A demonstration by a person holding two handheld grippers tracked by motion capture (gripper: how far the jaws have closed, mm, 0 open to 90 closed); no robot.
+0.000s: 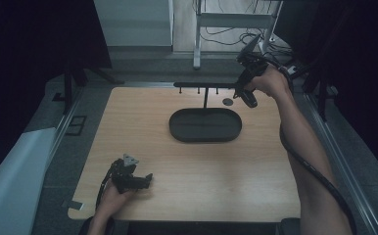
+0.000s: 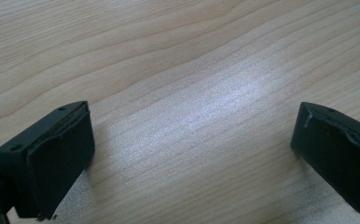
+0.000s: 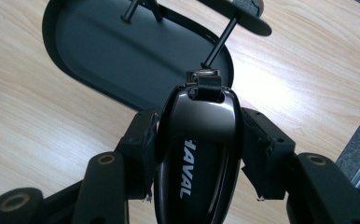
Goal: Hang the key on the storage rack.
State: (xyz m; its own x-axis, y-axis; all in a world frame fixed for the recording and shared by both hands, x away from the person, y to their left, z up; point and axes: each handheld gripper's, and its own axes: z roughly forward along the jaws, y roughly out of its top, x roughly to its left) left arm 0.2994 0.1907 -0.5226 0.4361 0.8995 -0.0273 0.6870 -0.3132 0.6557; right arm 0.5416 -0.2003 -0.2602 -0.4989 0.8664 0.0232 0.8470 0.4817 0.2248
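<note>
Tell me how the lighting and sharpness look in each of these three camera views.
High view: dim and dark at the edges, though the wooden table is evenly lit and the black tray reads clearly. Left gripper view: sharp wood grain with a pale patch of glare between the open jaws. Right gripper view: the glossy black key fob carries soft reflections, its white lettering stays legible, and the tabletop beyond is bright.

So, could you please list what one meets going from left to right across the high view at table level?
Left hand-held gripper resting near the front edge → black oval tray with its hook stand → small round grey disc → right hand-held gripper gripping a glossy black key fob.
</note>
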